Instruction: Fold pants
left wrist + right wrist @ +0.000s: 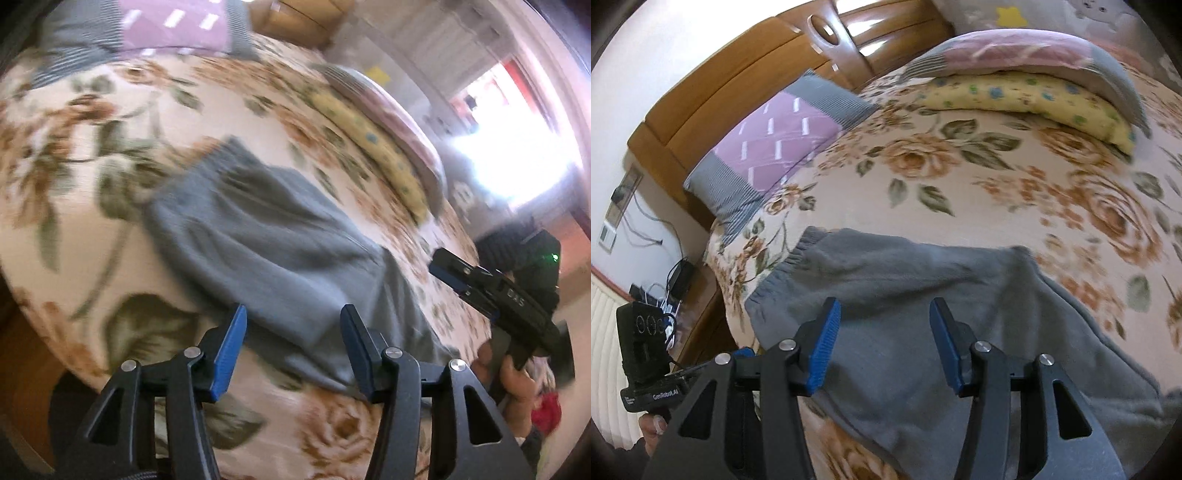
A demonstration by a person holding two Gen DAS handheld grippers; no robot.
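Observation:
Grey pants [266, 243] lie on a floral bedspread [92, 147], with the elastic waistband toward the far left. In the right wrist view the pants [905, 295] fill the lower middle, waistband at left. My left gripper [293, 350] is open and empty, above the near edge of the pants. My right gripper [884, 343] is open and empty, over the pants' upper part. The right gripper's body also shows in the left wrist view [498, 295], at the right beyond the pants. The left gripper's body shows in the right wrist view [646, 354], at lower left.
A purple and grey pillow [775, 147] lies by the wooden headboard [738, 74]. A folded yellow and pink quilt [1034, 81] lies at the far right of the bed. A nightstand with cables [679, 288] stands left of the bed. A bright doorway [517, 147] is at the right.

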